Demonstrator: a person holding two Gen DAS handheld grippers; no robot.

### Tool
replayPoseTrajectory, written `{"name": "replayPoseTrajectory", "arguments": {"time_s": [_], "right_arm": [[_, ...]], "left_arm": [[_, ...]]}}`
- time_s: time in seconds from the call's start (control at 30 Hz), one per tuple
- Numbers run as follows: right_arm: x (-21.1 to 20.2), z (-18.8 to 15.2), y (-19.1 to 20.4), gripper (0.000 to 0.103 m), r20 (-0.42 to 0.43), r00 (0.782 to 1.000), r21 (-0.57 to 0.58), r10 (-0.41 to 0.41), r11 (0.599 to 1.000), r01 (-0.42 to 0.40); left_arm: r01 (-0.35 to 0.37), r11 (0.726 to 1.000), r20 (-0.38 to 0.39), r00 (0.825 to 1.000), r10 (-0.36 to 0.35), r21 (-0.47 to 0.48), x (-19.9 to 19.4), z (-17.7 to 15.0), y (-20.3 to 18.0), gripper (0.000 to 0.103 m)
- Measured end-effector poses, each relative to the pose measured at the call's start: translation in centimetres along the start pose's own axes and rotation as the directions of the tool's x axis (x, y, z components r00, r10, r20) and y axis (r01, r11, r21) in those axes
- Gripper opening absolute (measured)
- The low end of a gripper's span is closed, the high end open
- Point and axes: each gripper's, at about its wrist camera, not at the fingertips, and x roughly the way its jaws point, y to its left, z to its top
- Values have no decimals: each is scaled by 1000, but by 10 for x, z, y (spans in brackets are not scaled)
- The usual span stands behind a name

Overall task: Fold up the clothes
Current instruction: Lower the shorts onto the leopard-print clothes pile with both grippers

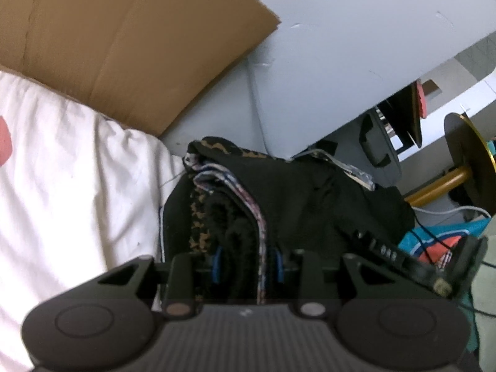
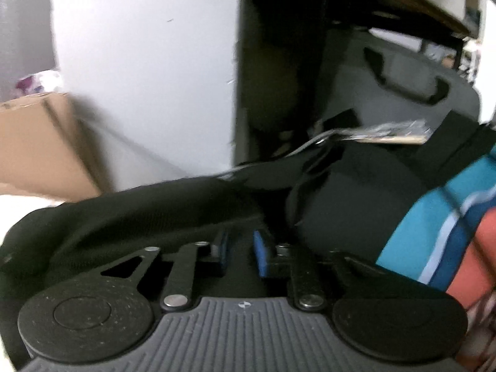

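A pile of dark clothes [image 1: 310,192] lies ahead, with a black knit piece that has brown patterning and a plaid layer [image 1: 245,204] folded into it. My left gripper [image 1: 248,263] is shut on the near edge of this bundle, and the knit and plaid layers fill the gap between its blue pads [image 1: 217,263]. In the right wrist view a black garment [image 2: 155,210] lies across the front of my right gripper [image 2: 241,248]. Its blue pads [image 2: 260,254] stand a little apart, and the inner face of one is bare. The picture is blurred.
White bedding [image 1: 62,170] lies to the left under a cardboard sheet [image 1: 124,37]. A grey wall [image 1: 341,46] stands behind the pile. To the right lie a teal and orange garment [image 2: 434,232], a grey case with a black handle [image 2: 403,83], a gold stand [image 1: 440,186] and thin cables [image 1: 424,232].
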Motion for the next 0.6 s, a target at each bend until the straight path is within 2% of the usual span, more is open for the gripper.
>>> {"name": "replayPoseTrajectory", "arguments": {"time_s": [0.1, 0.23, 0.3, 0.43, 0.6], "right_arm": [[10, -17, 0, 14, -54, 998, 8, 18, 1000, -18], [21, -35, -9, 13, -105, 994, 64, 7, 998, -1], [15, -36, -9, 13, -92, 996, 76, 12, 997, -5], [-2, -34, -5, 14, -48, 998, 84, 38, 996, -34], [-22, -31, 5, 14, 12, 993, 120, 113, 986, -114]], "left_arm": [[-1, 1000, -12, 1000, 1, -5, 2, 3, 1, 33], [-39, 999, -57, 998, 41, 34, -3, 12, -7, 43], [-47, 997, -60, 997, 50, 59, -8, 18, -11, 43], [-64, 994, -62, 996, 70, 89, -8, 26, -14, 56], [-42, 998, -49, 998, 45, 45, 1, 35, -12, 61]]}}
